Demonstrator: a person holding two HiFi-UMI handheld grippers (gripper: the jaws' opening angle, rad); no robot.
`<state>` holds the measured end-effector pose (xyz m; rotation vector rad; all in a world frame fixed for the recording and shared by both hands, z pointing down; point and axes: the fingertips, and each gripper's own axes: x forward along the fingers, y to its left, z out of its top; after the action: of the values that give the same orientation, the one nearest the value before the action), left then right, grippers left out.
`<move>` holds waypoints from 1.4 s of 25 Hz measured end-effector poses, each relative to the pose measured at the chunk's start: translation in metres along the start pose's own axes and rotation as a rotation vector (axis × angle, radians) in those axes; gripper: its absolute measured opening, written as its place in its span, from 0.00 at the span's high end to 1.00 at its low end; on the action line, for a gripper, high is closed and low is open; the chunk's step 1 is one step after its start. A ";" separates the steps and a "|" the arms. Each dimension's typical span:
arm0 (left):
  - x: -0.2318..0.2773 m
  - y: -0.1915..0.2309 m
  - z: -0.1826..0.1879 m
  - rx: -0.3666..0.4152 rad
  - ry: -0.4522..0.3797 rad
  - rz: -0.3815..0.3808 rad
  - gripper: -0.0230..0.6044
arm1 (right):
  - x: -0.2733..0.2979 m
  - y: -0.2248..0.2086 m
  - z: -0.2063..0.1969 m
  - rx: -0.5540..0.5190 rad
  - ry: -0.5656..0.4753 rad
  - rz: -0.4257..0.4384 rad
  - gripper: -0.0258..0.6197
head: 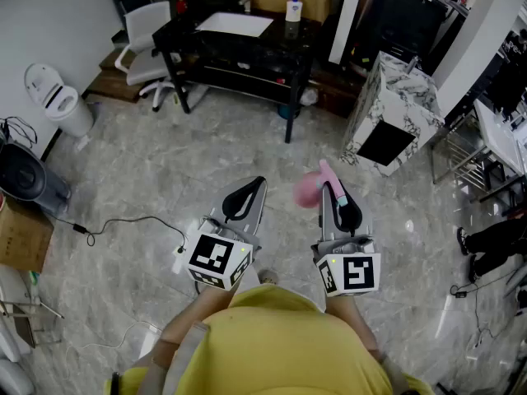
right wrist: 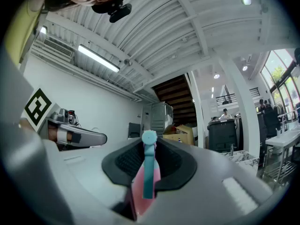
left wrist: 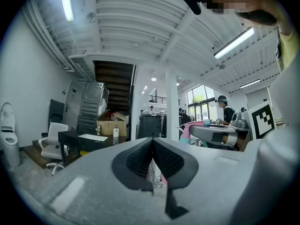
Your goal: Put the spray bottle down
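My right gripper (head: 341,197) had its jaws drawn in narrow on the spray bottle (head: 308,189), the pads pressed against it from both sides. In the right gripper view, its teal nozzle (right wrist: 149,138) stood up between the pads and the pink body (right wrist: 142,184) ran down toward the camera. The bottle was in the air in front of me, above the floor (head: 156,179) and well apart from the black table (head: 185,33) across the room.

My left gripper (head: 250,191) was level beside it with the jaws together and nothing between them.

I judged the bottle to be smooth plastic, light, and a bit slick under rubber pads. The body would probably give if squeezed, while the part by the spray head should be stiffer and the safer place to hold. Any liquid inside could slosh and tip it as I let go. I could not tell how full it was, so I meant to set its base flat before easing the pads off.
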<state>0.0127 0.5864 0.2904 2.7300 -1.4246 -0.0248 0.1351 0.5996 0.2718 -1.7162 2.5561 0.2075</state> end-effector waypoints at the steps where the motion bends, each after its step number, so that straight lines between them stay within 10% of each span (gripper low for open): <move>1: 0.001 0.000 -0.001 -0.003 0.000 -0.001 0.96 | 0.001 -0.001 -0.001 0.000 0.001 0.001 0.86; 12: 0.038 0.052 -0.013 -0.036 -0.016 -0.023 0.96 | 0.062 0.007 -0.015 0.015 -0.018 0.022 0.86; 35: 0.255 0.321 0.004 -0.042 -0.017 -0.292 0.96 | 0.391 -0.012 -0.063 -0.053 0.013 -0.202 0.86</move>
<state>-0.1040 0.1939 0.3105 2.8815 -1.0044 -0.0910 -0.0009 0.2279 0.2860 -1.9845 2.3845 0.2561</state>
